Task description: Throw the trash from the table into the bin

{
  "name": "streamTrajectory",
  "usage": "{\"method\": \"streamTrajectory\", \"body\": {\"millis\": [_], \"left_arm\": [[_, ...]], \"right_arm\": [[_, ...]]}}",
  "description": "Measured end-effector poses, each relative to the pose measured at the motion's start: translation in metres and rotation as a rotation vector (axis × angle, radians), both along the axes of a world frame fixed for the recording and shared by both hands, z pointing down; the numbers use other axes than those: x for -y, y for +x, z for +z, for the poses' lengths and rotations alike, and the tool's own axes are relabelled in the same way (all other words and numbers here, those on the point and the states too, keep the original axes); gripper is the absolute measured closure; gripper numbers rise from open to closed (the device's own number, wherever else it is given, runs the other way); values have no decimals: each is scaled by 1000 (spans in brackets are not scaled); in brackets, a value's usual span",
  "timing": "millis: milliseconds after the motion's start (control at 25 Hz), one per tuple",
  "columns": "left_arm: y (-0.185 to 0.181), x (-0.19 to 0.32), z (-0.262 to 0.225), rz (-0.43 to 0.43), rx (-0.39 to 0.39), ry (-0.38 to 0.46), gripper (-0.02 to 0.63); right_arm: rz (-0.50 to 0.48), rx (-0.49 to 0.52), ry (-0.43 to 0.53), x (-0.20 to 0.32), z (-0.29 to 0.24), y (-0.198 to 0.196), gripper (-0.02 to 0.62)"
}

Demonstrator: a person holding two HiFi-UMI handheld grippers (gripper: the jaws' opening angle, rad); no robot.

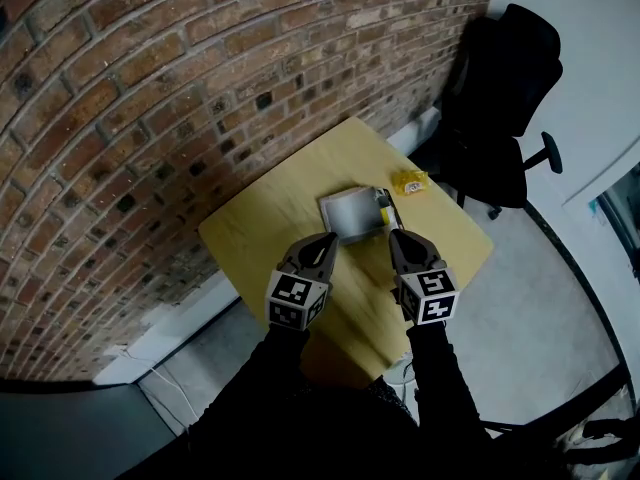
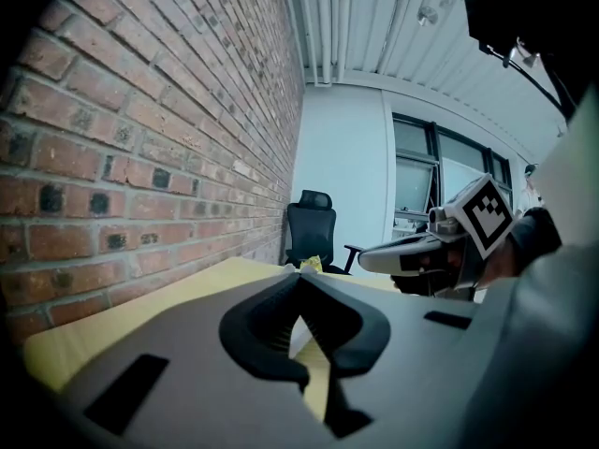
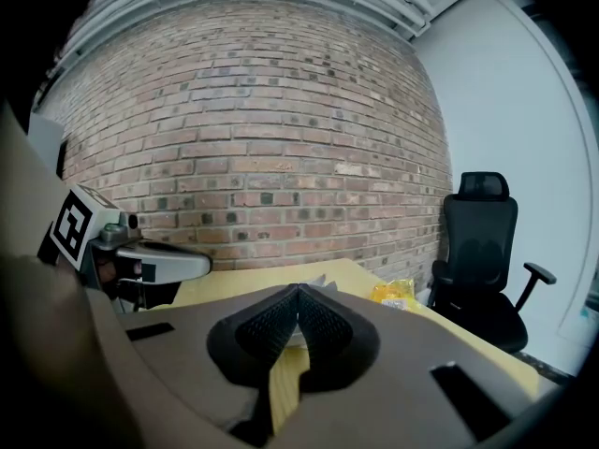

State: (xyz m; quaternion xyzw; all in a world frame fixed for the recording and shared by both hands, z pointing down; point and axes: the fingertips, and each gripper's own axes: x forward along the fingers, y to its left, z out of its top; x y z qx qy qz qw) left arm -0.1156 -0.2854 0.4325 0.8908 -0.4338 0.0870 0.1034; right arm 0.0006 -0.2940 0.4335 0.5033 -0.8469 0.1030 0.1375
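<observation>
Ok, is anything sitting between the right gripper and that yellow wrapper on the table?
Nothing visible does. Bare tabletop lies between the right gripper and the yellow wrapper; the grey tray sits just left of that line.

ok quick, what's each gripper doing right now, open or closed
left gripper: closed, holding nothing
right gripper: closed, holding nothing

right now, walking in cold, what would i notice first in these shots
The left gripper and right gripper hang side by side over the yellow table, both shut and empty. Just beyond their tips lies a flat silver packet, with a crumpled yellow wrapper near the far edge. A brick wall runs along the table's left and a black office chair stands past its far end.
</observation>
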Motion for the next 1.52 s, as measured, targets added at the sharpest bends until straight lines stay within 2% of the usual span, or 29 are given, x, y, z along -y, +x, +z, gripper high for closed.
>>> {"method": "streamTrajectory", "body": {"millis": [440, 720, 880, 920, 960, 1240, 1520], "left_arm": [[6, 22, 2, -6, 26, 3, 601], [2, 24, 9, -19, 42, -16, 601], [0, 25, 11, -25, 44, -21, 601], [0, 25, 11, -25, 46, -20, 601], [0, 25, 10, -25, 48, -19, 601], [3, 25, 12, -13, 61, -18, 600], [-1, 24, 15, -15, 73, -22, 600]], "right_arm": [[0, 36, -12, 27, 5, 3, 583], [-4, 59, -55, 40, 18, 3, 573], [32, 45, -81, 49, 28, 7, 384], [37, 47, -89, 52, 31, 8, 345], [39, 50, -98, 53, 34, 8, 332], [30, 69, -234, 64, 64, 7, 314], [-15, 125, -270, 70, 67, -10, 316]]}}
